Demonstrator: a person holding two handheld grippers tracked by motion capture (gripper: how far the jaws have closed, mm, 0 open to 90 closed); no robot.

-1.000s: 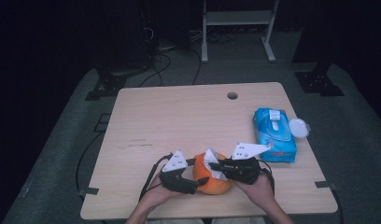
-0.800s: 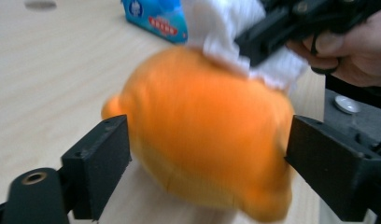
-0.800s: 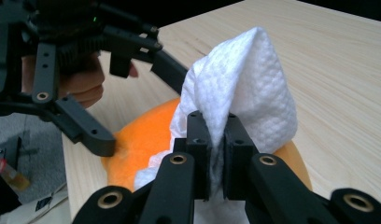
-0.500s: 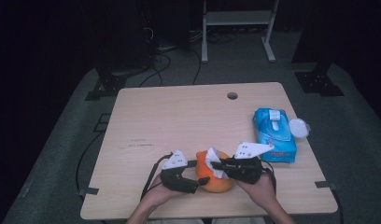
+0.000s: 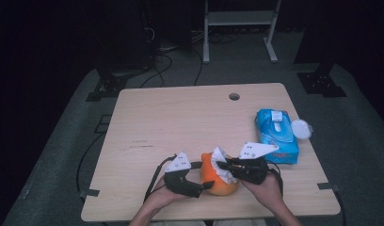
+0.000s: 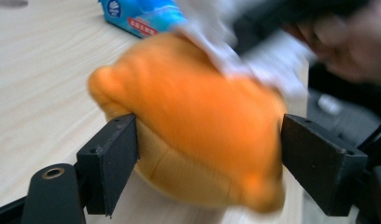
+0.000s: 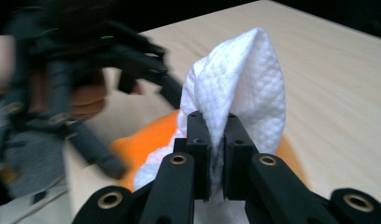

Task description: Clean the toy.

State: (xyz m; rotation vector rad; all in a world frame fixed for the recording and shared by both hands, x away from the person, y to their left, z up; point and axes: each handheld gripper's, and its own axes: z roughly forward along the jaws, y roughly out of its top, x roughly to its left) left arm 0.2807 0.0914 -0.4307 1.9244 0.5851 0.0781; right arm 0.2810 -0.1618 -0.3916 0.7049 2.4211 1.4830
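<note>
Right gripper (image 5: 223, 165) jaws pinch white quilted paper wipe (image 7: 240, 79), now shifted slightly further across soft orange plush toy (image 6: 193, 135). Left gripper (image 5: 206, 185) jaws clamp toy's sides, near desk (image 5: 180, 117) front edge. Wiping looks underway. Blue wipe pack (image 5: 276, 135) beyond right jaws.

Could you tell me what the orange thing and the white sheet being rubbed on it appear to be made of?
The orange thing looks like soft matte fabric, probably stuffed: it shows a seam and bulges between the jaws. The white sheet seems to be an embossed nonwoven wipe, dimpled and folded.
</note>
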